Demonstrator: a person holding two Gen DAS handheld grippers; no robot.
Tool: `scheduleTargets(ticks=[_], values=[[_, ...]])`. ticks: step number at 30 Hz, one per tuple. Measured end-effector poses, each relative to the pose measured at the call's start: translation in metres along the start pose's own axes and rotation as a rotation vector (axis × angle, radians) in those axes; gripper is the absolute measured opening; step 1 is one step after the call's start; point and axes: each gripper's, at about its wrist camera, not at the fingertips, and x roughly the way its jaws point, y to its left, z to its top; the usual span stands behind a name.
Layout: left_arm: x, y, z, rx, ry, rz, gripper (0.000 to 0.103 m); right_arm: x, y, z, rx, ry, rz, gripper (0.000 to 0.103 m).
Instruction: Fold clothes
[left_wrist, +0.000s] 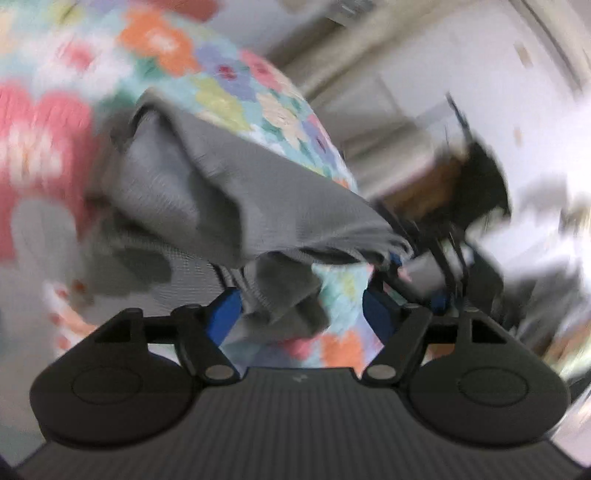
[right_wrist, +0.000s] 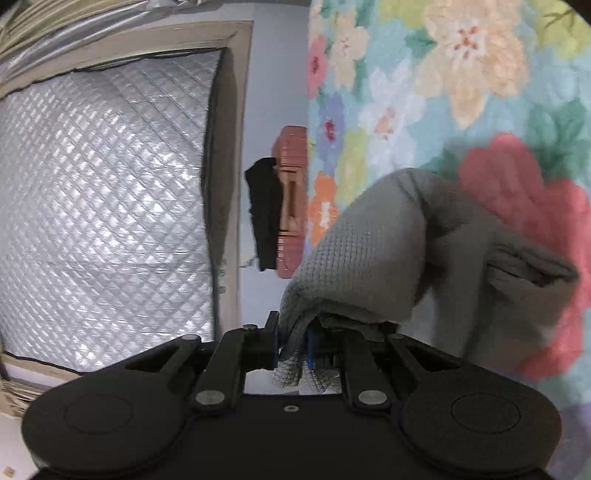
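1. While our right gripper (right_wrist: 293, 341) pinches the grey garment (right_wrist: 388, 251), it hangs bunched above the floral bedspread (right_wrist: 443, 74).
2. Our left gripper (left_wrist: 301, 310) stands spread, cloth (left_wrist: 236, 192) between its jaws.
3. Mid-fold, we judge; next, clamp an edge.

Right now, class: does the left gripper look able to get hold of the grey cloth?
Probably yes. The left gripper is open, and a fold of the grey cloth hangs between its fingers with nothing in the way. The view is blurred, so contact is unclear.
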Motion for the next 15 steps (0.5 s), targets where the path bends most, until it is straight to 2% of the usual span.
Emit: scheduleTargets(ticks=[2,4,10,13,15], values=[[0.004,0.018,0.003,-0.177,-0.042,-0.024,0.075,0.002,-0.001,0.001,0.034,-0.008,0.022,0.016],[0.005,0.031,0.004,-0.305,-0.088,-0.065,0.075,0.003,-0.002,0.002,0.067,-0.017,0.045,0.016],[0.021,0.037,-0.01,-0.528,-0.22,-0.086,0.087,0.007,-0.01,0.004,0.156,-0.036,0.099,0.016],[0.041,0.041,-0.018,-0.661,-0.295,-0.086,0.088,0.007,-0.015,0.005,0.183,-0.02,0.111,0.016],[0.053,0.043,-0.014,-0.684,-0.328,-0.059,0.088,0.003,-0.017,0.004,0.194,-0.012,0.109,0.016]])
